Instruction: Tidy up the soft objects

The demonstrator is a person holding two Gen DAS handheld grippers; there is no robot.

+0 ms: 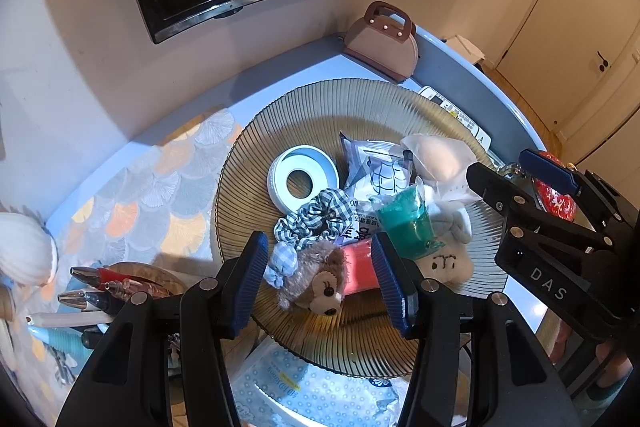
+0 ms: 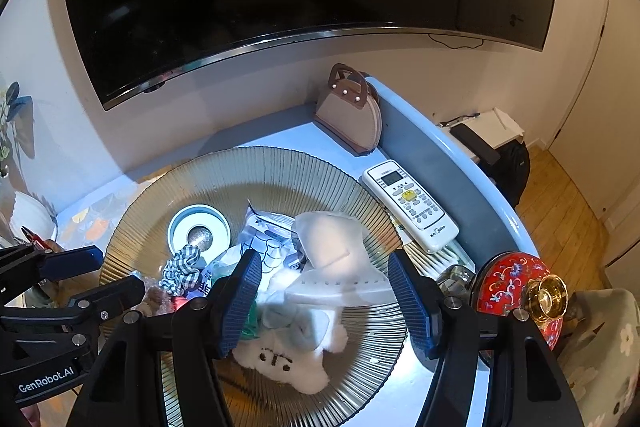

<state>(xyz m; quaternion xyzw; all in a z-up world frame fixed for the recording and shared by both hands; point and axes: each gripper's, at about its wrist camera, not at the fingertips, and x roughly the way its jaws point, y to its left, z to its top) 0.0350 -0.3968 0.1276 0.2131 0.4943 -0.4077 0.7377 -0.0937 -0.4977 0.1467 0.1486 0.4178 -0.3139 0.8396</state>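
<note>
Our left claw hangs released over the brown plush at lower centre of the ribbed plate. Our right claw gapes unclenched above the white plush, touching nothing.

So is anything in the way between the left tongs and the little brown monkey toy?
Nothing visible is. The left tongs hang open right over the brown monkey toy on the ribbed plate. A pink thing and a checked scrunchie crowd close beside it.

On the plate, the ring lies behind the scrunchie, the bear before it.
</note>
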